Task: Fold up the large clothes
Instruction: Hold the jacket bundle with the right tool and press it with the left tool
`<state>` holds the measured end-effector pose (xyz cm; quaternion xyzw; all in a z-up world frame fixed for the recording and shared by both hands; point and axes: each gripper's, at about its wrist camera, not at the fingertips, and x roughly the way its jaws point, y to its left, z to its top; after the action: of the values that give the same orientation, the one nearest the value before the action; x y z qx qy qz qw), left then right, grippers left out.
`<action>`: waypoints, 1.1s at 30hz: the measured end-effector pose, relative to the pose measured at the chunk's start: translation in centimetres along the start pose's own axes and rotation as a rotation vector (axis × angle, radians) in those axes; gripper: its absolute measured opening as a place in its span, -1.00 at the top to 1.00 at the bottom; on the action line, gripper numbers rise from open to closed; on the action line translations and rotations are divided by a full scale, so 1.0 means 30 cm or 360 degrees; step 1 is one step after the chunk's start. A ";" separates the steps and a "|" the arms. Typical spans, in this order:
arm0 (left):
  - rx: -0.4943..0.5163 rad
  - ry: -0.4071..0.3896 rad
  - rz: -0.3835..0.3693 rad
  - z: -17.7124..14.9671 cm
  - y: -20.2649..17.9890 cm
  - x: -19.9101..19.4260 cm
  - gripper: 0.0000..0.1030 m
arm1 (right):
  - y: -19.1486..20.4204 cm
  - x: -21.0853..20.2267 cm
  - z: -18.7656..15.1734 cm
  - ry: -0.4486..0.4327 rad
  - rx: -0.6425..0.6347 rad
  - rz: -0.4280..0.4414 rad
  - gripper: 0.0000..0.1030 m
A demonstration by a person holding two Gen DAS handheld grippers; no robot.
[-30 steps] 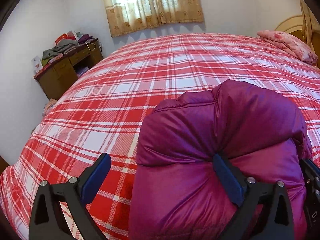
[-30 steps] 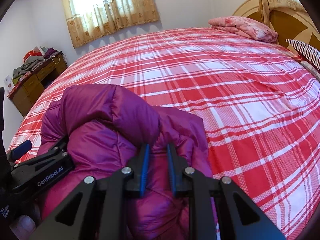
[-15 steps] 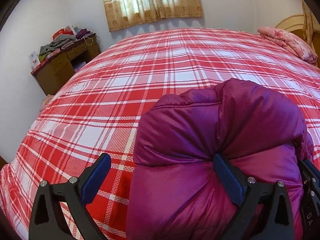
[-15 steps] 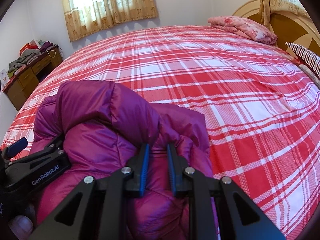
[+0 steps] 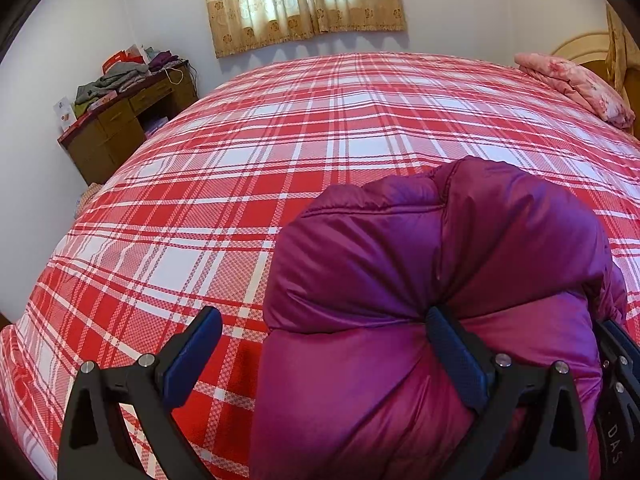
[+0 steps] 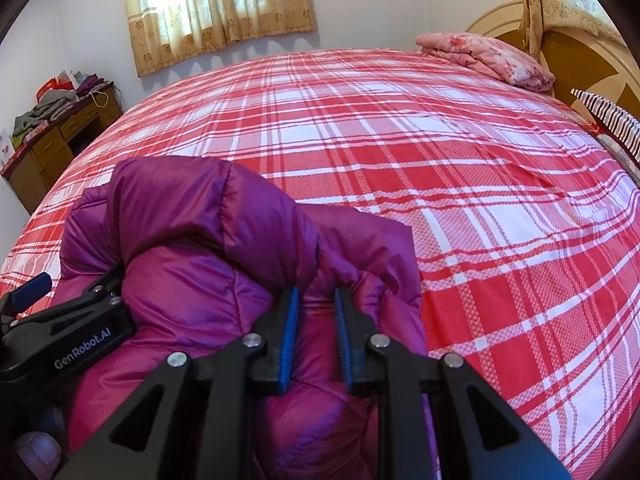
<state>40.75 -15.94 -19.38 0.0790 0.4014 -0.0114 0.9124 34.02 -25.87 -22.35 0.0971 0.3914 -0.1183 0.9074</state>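
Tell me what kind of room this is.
Most likely a home bedroom: a large bed under a red plaid cover, a folded pink quilt by the wooden headboard, and a clothes-piled desk against the wall.

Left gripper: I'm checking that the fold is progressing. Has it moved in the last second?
Yes, slightly. In its own view the desk has slid up and left, so the left gripper has shifted down and right, jaws open.
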 end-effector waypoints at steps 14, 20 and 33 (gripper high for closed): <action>0.0022 0.0001 0.0022 0.000 -0.008 0.012 -0.99 | -0.001 0.012 0.012 0.0021 -0.0019 0.0008 0.56; 0.0034 -0.0005 0.0045 0.000 -0.016 0.015 -0.99 | -0.003 0.012 0.012 0.0022 -0.0014 0.0013 0.56; 0.0040 -0.0007 0.0056 0.001 -0.021 0.014 -0.99 | 0.011 0.019 0.009 0.0018 -0.0049 -0.0033 0.56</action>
<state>41.00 -16.56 -19.74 0.0976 0.3977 -0.0006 0.9123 34.68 -25.69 -22.55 0.0798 0.3995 -0.1211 0.9052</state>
